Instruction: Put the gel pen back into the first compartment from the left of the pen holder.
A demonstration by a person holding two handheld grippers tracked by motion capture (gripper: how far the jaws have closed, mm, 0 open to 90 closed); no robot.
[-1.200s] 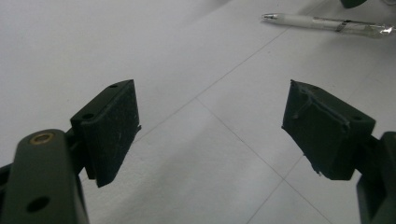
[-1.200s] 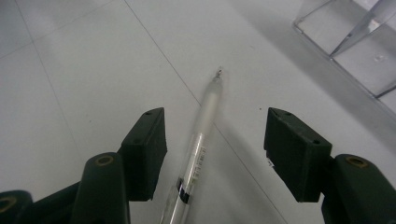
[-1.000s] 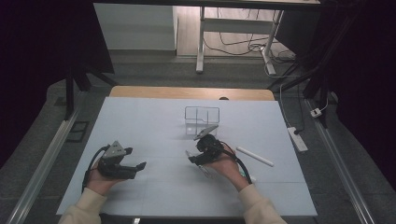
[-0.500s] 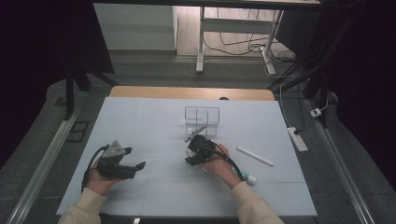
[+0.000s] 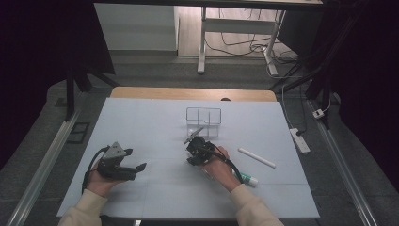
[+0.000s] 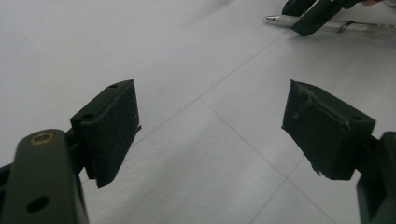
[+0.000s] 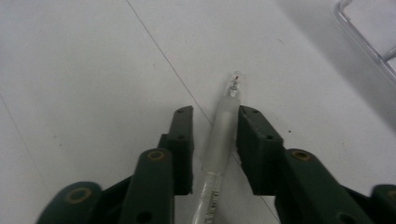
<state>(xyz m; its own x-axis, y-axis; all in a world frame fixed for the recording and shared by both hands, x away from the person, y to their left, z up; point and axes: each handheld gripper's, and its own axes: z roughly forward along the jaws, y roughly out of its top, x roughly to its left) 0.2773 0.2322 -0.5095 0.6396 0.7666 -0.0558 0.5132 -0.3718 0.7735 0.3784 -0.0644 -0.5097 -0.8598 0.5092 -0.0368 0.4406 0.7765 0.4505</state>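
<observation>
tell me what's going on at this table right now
A person sits at a white table with a gripper in each hand. The right gripper has its jaws around a clear pen, which points toward the clear divided organizer box; there seems to be a small gap on one side, so a firm clamp can't be confirmed. The left gripper rests open off to the side, holding nothing. A white stick-like object and a white tube with a green end lie on the table near the right forearm.

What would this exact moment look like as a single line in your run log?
right gripper: jaws around clear pen, near clear organizer | left gripper: open, idle over table | white stick: lying right
</observation>
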